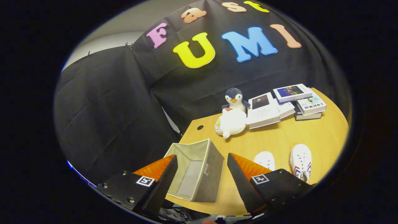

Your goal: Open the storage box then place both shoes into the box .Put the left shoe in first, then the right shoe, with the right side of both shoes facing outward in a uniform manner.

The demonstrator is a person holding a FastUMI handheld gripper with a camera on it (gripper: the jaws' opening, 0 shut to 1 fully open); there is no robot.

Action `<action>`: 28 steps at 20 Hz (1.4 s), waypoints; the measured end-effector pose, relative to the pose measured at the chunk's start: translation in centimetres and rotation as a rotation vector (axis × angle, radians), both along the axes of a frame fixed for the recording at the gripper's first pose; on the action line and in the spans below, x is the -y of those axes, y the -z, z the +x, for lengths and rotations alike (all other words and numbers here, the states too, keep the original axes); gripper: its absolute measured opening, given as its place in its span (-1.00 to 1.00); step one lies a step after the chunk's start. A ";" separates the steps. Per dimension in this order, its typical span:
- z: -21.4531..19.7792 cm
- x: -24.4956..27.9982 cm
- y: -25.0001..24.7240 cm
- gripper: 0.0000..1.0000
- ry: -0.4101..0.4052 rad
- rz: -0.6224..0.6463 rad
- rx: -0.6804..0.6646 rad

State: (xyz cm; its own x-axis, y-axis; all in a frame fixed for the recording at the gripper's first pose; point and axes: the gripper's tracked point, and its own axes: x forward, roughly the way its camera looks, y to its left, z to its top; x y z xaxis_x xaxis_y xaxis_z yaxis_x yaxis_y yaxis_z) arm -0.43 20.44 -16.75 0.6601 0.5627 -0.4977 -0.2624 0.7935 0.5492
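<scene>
Although the storage box [199, 169] already stood open and empty between the fingers, neither shoe had gone in. The gripper [202, 161] hung above the wooden table [326, 137] with its fingers spread wide, holding nothing. Both white shoes lay on the table to the right of the box: one [265, 160] just beyond the right fingertip, the other [301, 161] farther right. By my judgement, opening was done; placing the left shoe, then the right, remained.
</scene>
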 end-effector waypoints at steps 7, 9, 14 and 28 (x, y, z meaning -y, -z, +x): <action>1.5 5.3 5.2 0.94 0.040 -0.116 -0.056; 1.8 6.4 6.9 0.95 0.047 -0.141 -0.082; 2.0 8.5 12.2 0.95 0.043 -0.206 -0.166; -0.2 9.3 22.6 0.80 -0.033 -0.293 -0.396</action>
